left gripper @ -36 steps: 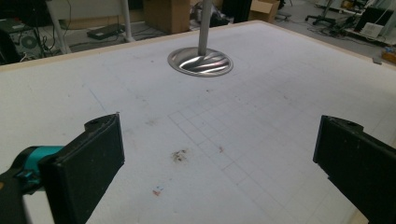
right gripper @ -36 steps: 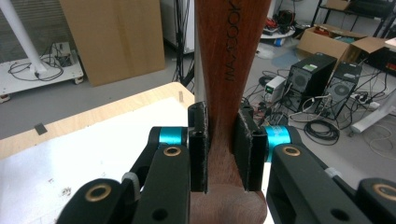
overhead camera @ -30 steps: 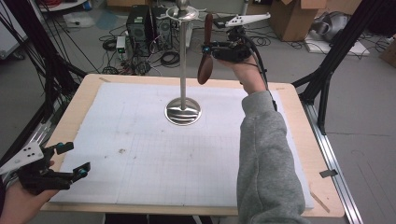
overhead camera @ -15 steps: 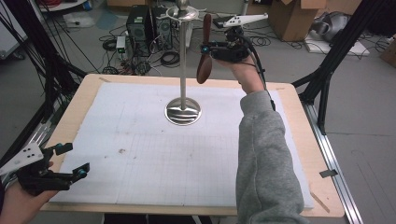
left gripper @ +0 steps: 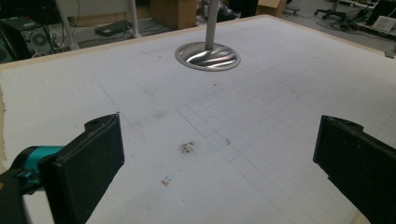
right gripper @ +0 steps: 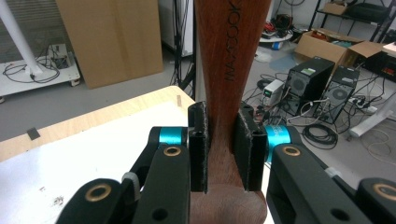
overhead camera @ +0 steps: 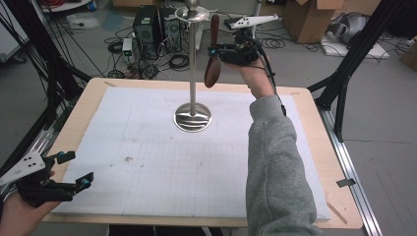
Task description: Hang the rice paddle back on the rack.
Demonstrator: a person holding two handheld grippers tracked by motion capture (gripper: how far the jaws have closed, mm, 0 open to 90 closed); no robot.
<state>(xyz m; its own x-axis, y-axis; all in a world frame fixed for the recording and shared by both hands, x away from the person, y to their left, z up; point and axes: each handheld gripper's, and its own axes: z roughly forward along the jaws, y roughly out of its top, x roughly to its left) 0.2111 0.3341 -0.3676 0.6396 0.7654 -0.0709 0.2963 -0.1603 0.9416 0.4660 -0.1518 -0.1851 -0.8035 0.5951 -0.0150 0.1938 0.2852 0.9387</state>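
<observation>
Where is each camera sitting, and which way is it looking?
High view: above the person's side, looking forward and down on the table; sleeve, both hands and grippers show.
Left gripper view: rides the left gripper, low over the mat, facing the metal stand; its open jaws show.
Right gripper view: rides the right gripper, raised, jaws shut on the wooden spoon.
Shared: the high and left gripper views both show the metal stand.

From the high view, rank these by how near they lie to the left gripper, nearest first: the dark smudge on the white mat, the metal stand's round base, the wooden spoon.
1. Dark smudge, on the mat, just ahead and right of the left gripper.
2. Stand's round base, mid-table, farther ahead.
3. Wooden spoon, up by the far edge, held in the right gripper.
</observation>
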